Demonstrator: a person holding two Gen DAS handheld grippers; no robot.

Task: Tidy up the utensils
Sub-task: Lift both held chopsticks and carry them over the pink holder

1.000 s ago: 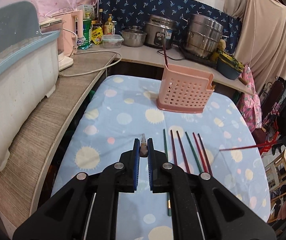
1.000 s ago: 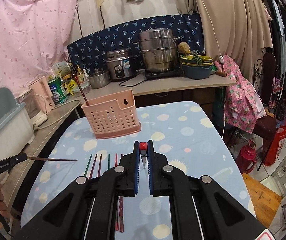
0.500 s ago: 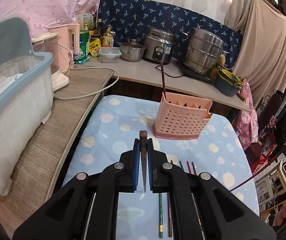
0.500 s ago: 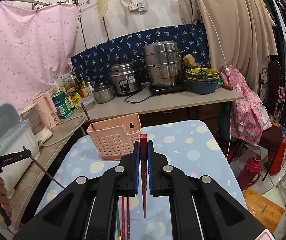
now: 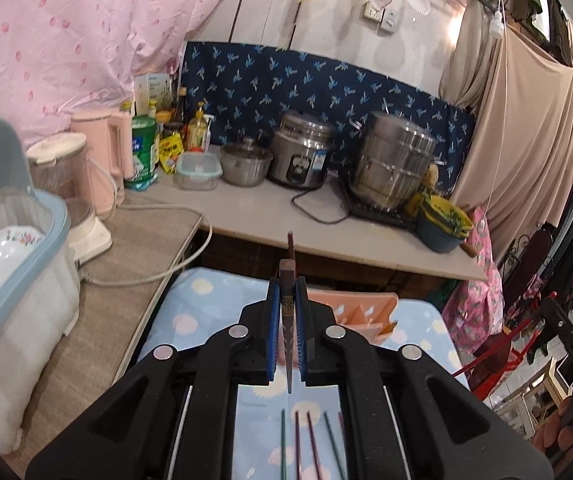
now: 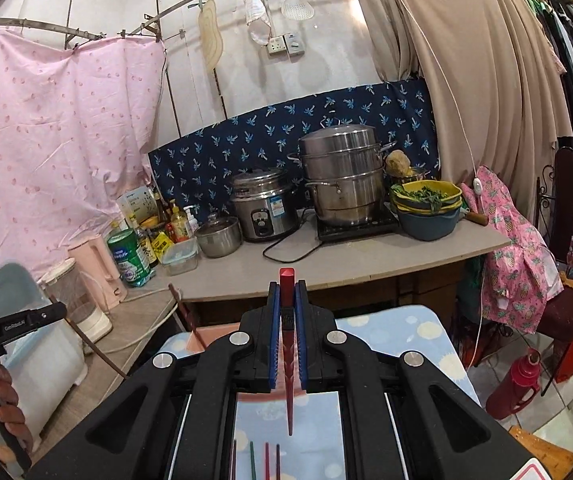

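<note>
Closest in, each gripper pinches a single chopstick between its blue pads, and both sticks hang tip-down in the air above the table. The left gripper [image 5: 286, 320] is pressed tight on a dark brown chopstick [image 5: 287, 344], gripped near its thick, square-cut upper end, with the tapered point showing below the pads; the right gripper [image 6: 286, 320] likewise clamps a red chopstick [image 6: 287, 364] close to its blunt top. Judging by their look, these are light, stiff, slender sticks with a glossy finish, so they would likely pivot or slip if held near the narrow tip; the thicker squared end, where they are held, gives the pads flat faces to bite on and lets the point lead downward into a slot. Just below, the loose chopsticks [image 5: 310, 446], green and dark red ones, lie side by side on the blue spotted tablecloth [image 5: 206, 312], near one another but not crossed as far as can be seen. A little farther on stands the pink utensil holder [image 5: 360, 308], mostly hidden behind the left gripper's fingers; its divided top is partly visible, and one dark chopstick [image 6: 185, 318] leans in it at a slant. Which compartment that one sits in cannot be told. Beyond the table runs the counter [image 5: 270, 220] carrying the rice cooker [image 5: 302, 156] and a steel steamer pot [image 5: 396, 168].
</note>
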